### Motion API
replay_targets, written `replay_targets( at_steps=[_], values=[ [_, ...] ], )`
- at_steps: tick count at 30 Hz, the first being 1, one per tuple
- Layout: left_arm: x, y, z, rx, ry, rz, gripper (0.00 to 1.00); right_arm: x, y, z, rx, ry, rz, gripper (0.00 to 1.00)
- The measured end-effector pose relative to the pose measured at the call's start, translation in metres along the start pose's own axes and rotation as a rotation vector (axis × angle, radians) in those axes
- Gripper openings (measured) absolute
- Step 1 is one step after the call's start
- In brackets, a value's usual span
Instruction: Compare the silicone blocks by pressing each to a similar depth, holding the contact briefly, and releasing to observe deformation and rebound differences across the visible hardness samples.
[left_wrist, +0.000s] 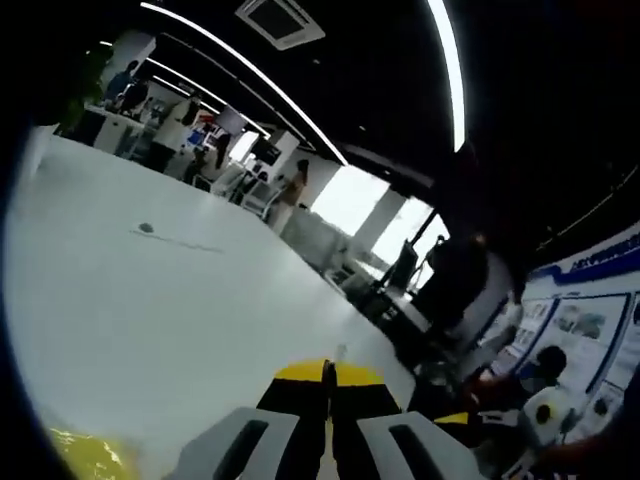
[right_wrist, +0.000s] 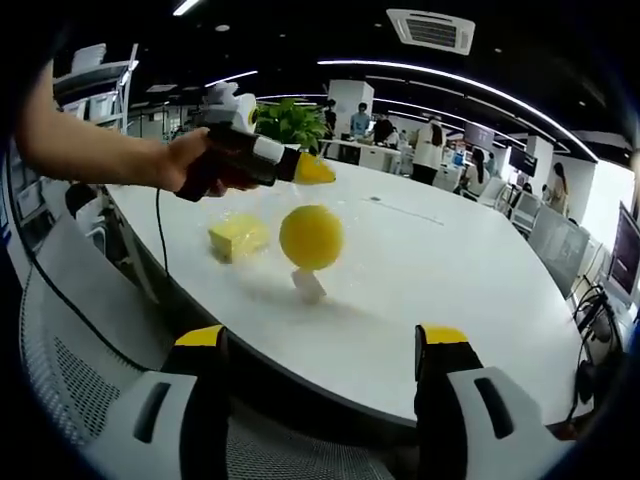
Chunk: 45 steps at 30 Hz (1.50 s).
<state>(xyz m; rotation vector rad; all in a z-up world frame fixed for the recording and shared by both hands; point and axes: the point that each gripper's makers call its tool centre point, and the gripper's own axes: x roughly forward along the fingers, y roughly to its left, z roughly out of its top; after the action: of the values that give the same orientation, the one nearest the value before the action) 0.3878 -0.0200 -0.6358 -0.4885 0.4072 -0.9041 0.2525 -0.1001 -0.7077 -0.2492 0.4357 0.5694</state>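
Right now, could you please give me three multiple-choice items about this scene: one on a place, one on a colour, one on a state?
1. Where is the block?
A. On the table, beside the ball
B. On the floor
C. Between the jaws

2. What colour is the ball?
A. Red
B. Blue
C. Yellow

3. How is the right gripper?
A. Shut on the ball
B. Open, holding nothing
C. Shut on the block

Key: 1 A, the block lies on the white top next to the ball; 2 C, the ball is plainly yellow; 3 B, its jaws stand wide apart.
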Motion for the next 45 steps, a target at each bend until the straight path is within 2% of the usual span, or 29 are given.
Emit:
replay_targets(
  at_steps=[4, 10, 14, 17, 22, 26, 28, 31, 34, 36, 39, 42, 45],
  values=[
    [-0.007, -0.012, 0.016, 0.032, -0.026, -0.019, 0.0, -0.001, 0.001, 0.003, 0.012, -0.011, 0.012, 0.72],
    [-0.018, -0.026, 0.024, 0.02, -0.054, -0.044, 0.0, -0.004, 0.002, 0.01, 0.075, -0.039, 0.047, 0.73],
    [-0.029, -0.04, 0.034, 0.02, -0.072, -0.073, 0.0, -0.003, 0.006, 0.01, 0.043, -0.037, 0.049, 0.71],
    [-0.04, -0.055, 0.042, 0.018, -0.08, -0.11, 0.0, -0.004, 0.005, 0.013, 0.059, -0.052, 0.056, 0.71],
    [-0.053, -0.072, 0.045, 0.04, -0.072, -0.154, 0.0, -0.007, 0.003, 0.024, 0.112, -0.097, 0.068, 0.72],
    [-0.064, -0.086, 0.043, 0.038, -0.064, -0.213, 0.0, -0.004, 0.007, 0.026, 0.105, -0.087, 0.112, 0.71],
    [-0.071, -0.093, 0.044, 0.025, -0.075, -0.25, 0.0, -0.004, 0.009, 0.033, 0.103, -0.101, 0.142, 0.71],
    [-0.082, -0.104, 0.048, 0.014, -0.095, -0.288, 0.0, -0.007, 0.016, 0.053, 0.148, -0.17, 0.2, 0.69],
    [-0.093, -0.117, 0.05, 0.031, -0.102, -0.317, 0.0, -0.012, 0.021, 0.065, 0.188, -0.204, 0.25, 0.63],
    [-0.099, -0.123, 0.049, 0.037, -0.103, -0.333, 0.0, -0.014, 0.022, 0.07, 0.181, -0.212, 0.259, 0.6],
    [-0.106, -0.131, 0.049, 0.017, -0.107, -0.362, 0.0, -0.017, 0.029, 0.081, 0.184, -0.243, 0.302, 0.6],
    [-0.115, -0.144, 0.052, -0.024, -0.121, -0.418, 0.0, -0.023, 0.036, 0.095, 0.185, -0.29, 0.349, 0.61],
    [-0.121, -0.153, 0.055, -0.033, -0.13, -0.458, 0.0, -0.03, 0.046, 0.112, 0.187, -0.347, 0.408, 0.61]
  ],
)
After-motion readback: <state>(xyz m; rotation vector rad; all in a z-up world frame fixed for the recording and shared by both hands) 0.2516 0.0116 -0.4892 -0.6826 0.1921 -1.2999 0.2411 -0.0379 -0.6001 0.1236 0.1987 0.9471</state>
